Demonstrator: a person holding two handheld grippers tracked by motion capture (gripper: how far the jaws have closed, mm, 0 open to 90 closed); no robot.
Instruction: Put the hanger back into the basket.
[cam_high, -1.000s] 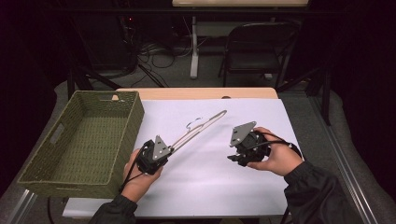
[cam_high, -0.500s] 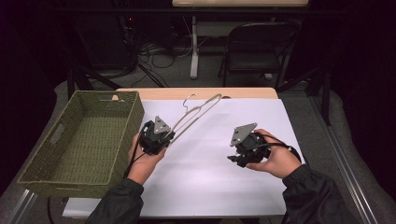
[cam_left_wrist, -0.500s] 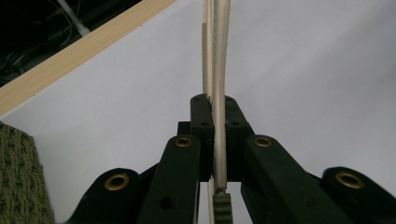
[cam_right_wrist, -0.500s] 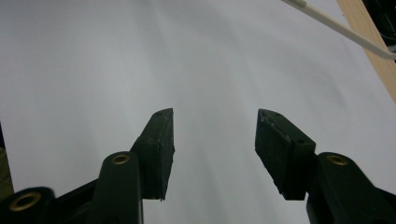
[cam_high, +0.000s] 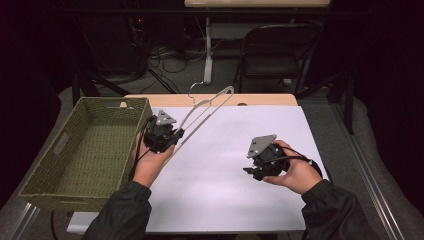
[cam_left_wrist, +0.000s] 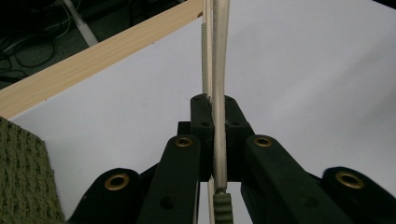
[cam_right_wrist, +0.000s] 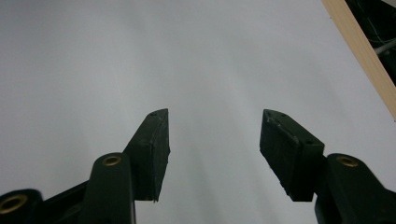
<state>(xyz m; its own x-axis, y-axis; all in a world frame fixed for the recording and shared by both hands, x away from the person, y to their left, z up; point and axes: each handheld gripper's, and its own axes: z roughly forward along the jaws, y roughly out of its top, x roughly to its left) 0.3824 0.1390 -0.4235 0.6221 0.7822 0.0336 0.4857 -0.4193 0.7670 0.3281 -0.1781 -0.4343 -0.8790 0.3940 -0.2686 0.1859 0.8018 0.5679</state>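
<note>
Left gripper (cam_high: 165, 136) sits at the table's left side, just beside the right wall of the woven green basket (cam_high: 55, 172). Its jaws are clamped tight on a clothes hanger (cam_high: 207, 107). In the left gripper view (cam_left_wrist: 215, 135) the pale hanger bar (cam_left_wrist: 217, 56) runs straight up between the two pads with no gap either side; a ribbed grey-green strip lies along it.

From the high view, the hanger slants up and away to the far right from the gripper, its wire hook out over the far wooden edge of the table (cam_high: 270, 100). The hanger looks raised off the sheet; whether any part touches the surface cannot be told.

Right gripper (cam_high: 256, 170) is held at the near right, well apart from the hanger, in the person's right hand (cam_high: 295, 175). Jaws stand wide apart with nothing between them; in the right gripper view (cam_right_wrist: 214, 140) bare white sheet (cam_right_wrist: 140, 56) shows between the pads, with a wooden edge strip (cam_right_wrist: 364, 51) at upper right.

White sheet (cam_high: 235, 165) covers most of the tabletop; bare between the two grippers. Basket interior appears vacant; it takes the table's left end, a slot handle in its left wall.

Beyond the far edge: black folding chair (cam_high: 277, 55), a white table leg (cam_high: 208, 50), loose cables on the floor (cam_high: 170, 52). Dark surroundings. Dark sleeves on both forearms.
</note>
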